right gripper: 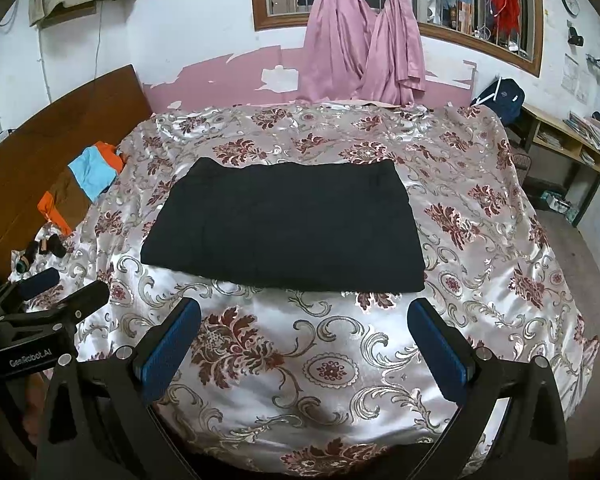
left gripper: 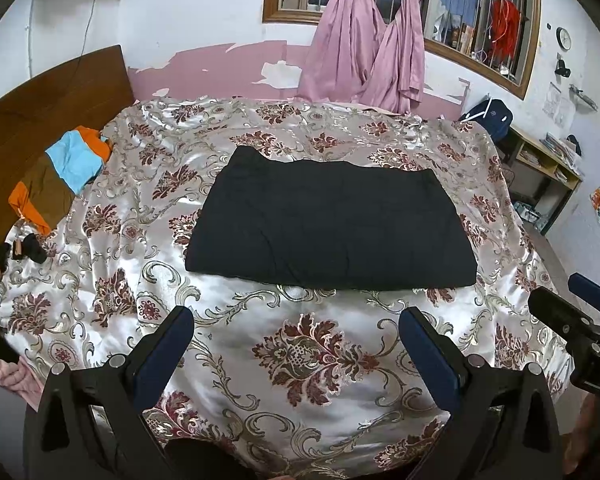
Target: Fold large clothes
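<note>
A dark navy garment (left gripper: 328, 220) lies folded into a flat rectangle in the middle of the bed; it also shows in the right wrist view (right gripper: 284, 224). My left gripper (left gripper: 298, 320) is open and empty, held above the bedspread just short of the garment's near edge. My right gripper (right gripper: 304, 312) is open and empty, also short of the near edge. The right gripper shows at the right edge of the left wrist view (left gripper: 580, 312), and the left gripper at the left edge of the right wrist view (right gripper: 48, 292).
The bed has a shiny floral bedspread (left gripper: 300, 360). An orange, blue and brown garment (left gripper: 60, 176) lies by the wooden headboard (left gripper: 40, 108) at left, with small dark objects (left gripper: 20, 252) near it. Pink curtains (left gripper: 364, 52) hang behind. A shelf (left gripper: 548, 168) stands at right.
</note>
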{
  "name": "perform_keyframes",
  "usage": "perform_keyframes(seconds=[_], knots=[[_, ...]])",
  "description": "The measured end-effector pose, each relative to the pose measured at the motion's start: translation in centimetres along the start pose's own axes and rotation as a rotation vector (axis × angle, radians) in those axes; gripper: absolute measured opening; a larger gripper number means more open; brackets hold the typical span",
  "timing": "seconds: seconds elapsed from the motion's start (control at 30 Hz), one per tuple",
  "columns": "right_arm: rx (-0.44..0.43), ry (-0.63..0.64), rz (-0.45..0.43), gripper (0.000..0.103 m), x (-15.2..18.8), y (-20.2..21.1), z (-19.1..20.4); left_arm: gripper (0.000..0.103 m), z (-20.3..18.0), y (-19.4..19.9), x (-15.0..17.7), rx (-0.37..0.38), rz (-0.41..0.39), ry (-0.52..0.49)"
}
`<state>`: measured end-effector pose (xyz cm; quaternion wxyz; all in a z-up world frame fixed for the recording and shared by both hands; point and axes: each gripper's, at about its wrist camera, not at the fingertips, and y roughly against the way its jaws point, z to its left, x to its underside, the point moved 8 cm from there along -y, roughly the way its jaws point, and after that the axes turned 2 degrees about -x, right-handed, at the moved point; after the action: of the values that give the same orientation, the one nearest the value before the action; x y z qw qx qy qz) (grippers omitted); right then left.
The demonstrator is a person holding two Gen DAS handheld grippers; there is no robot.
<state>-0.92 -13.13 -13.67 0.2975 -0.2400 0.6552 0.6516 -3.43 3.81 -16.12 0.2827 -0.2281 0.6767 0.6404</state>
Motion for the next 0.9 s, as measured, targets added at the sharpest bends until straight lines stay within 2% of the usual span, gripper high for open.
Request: perform_keyframes(seconds=[0.9], knots=[[0.008, -0.001, -0.002, 0.101, 0.07, 0.00, 0.15, 0.103, 0.05, 0.02, -0.19, 0.001, 0.002, 0.001]])
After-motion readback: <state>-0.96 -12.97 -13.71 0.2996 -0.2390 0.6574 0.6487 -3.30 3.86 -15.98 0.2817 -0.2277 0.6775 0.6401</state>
